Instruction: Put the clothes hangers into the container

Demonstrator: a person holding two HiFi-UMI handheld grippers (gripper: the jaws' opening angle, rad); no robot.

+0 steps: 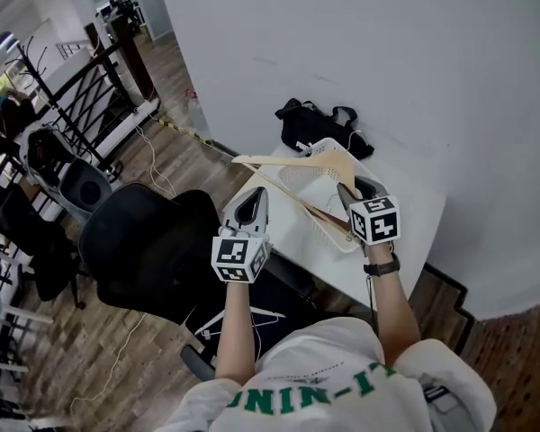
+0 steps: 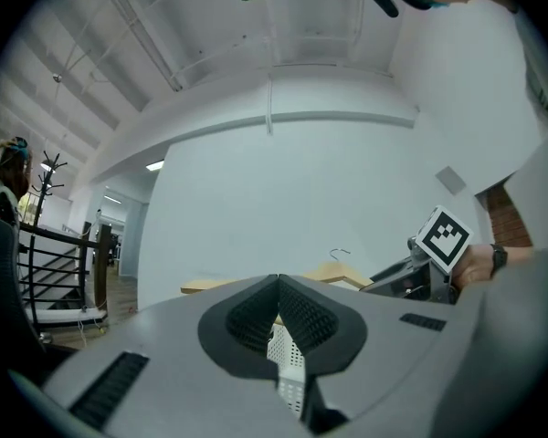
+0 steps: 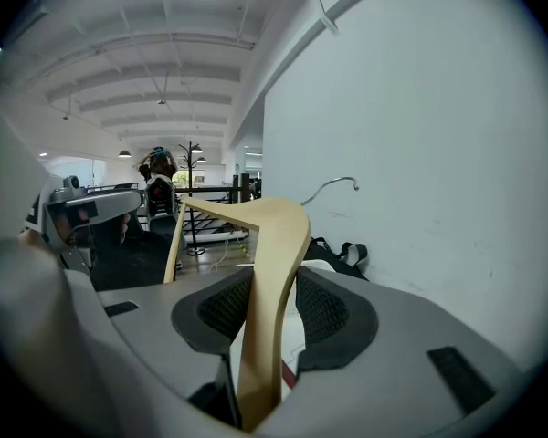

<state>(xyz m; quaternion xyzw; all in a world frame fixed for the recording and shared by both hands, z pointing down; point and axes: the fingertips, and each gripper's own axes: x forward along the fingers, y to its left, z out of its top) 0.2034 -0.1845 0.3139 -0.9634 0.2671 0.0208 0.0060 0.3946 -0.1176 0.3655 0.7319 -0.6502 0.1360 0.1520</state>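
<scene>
While my right gripper [image 3: 272,297] is clamped on one arm of the wooden hanger [image 1: 288,160], just below its bend, the hanger is carried over the white perforated basket [image 1: 299,178], which stands near the table's [image 1: 405,232] left edge, toward the wall. Whether wood and basket rim touch I cannot tell. The hanger's free arm juts out past that left edge, and its metal hook [image 3: 333,186] points up toward the wall. My left gripper [image 2: 279,286] hangs level beside it with the jaws brought together on nothing. I judge the hanger light, rigid and smooth-finished: it will not flex, but gripped at one point it may swivel between the pads, so a hold near the bend, close to its balance, suits it best. It looks about as long as the basket, so it probably has to go in lengthwise or tilted, with the hook kept clear of the perforations.
</scene>
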